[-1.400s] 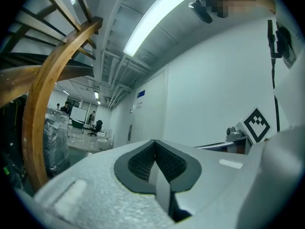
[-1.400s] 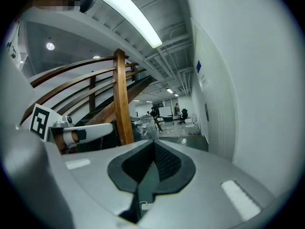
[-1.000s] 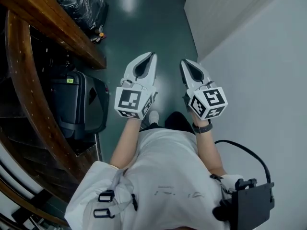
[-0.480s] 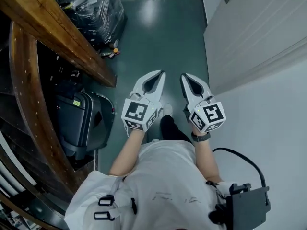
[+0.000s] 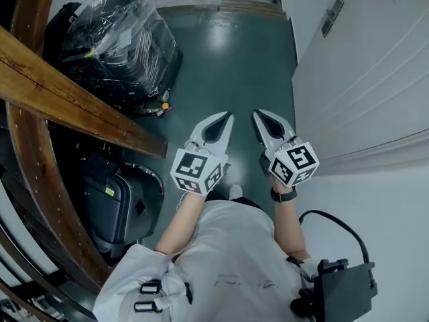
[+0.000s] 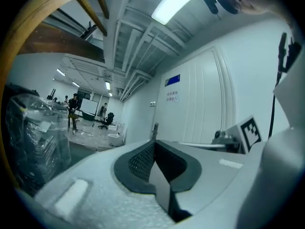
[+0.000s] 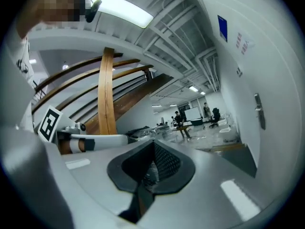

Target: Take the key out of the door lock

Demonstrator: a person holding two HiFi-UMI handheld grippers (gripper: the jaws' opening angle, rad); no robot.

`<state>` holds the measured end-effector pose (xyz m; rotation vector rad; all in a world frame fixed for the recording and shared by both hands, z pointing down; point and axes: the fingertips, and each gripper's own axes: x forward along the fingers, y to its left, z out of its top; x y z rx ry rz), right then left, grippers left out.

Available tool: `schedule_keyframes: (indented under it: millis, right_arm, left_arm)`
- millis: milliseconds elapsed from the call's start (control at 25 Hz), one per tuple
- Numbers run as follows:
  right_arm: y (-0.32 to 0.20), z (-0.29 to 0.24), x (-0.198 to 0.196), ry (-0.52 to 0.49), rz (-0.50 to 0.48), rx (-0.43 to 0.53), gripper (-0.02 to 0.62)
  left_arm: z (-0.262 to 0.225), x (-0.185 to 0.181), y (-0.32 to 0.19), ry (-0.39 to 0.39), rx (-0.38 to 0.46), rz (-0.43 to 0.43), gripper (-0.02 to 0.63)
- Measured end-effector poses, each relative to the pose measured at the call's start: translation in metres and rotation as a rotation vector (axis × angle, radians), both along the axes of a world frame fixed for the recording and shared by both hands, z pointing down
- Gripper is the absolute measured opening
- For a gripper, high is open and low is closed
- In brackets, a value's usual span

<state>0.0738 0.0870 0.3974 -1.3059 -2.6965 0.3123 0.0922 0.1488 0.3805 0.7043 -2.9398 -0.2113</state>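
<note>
L claw & R claw both pressed shut.
I'm holding them side by side, door on right.

The wooden beam is finished as brown varnished timber with a soft sheen. To its right, the floor is coated in glossy dark green. Just behind the beam, a bundle is wrapped in crinkled clear plastic film. Under the beam, a suitcase is cased in matt dark plastic. The left gripper and right gripper are shelled in matt white plastic, with dark ribbed pads.
</note>
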Motion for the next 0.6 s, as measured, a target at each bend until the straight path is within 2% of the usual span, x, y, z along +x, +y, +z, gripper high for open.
schedule_keyframes:
  millis: [40,120,200,320,400,480,600]
  right_arm:
    - [0.003,0.003,-0.010,0.025,-0.023,-0.025,0.003]
    - [0.009,0.008,-0.030,0.044,-0.036,-0.036,0.003]
    - [0.015,0.012,-0.055,0.041,-0.034,-0.019,0.003]
    - [0.025,0.017,-0.096,0.022,-0.009,0.027,0.003]
    - [0.032,0.021,-0.127,-0.010,0.035,0.078,0.003]
    - [0.038,0.025,-0.164,-0.051,0.092,0.139,0.003]
    - [0.050,0.022,-0.230,-0.099,0.162,0.196,0.003]
  left_arm:
    - [-0.007,-0.009,0.003,-0.013,0.022,-0.008,0.000]
    - [-0.018,-0.031,0.010,-0.056,0.013,-0.034,0.000]
    - [-0.019,-0.058,0.019,-0.086,-0.021,-0.061,0.000]
    - [-0.003,-0.103,0.030,-0.081,-0.052,-0.066,-0.002]
    - [0.012,-0.139,0.038,-0.053,-0.043,-0.051,-0.002]
    - [0.021,-0.179,0.044,-0.030,0.001,-0.011,-0.002]
    - [0.013,-0.246,0.056,-0.054,0.022,0.050,-0.002]
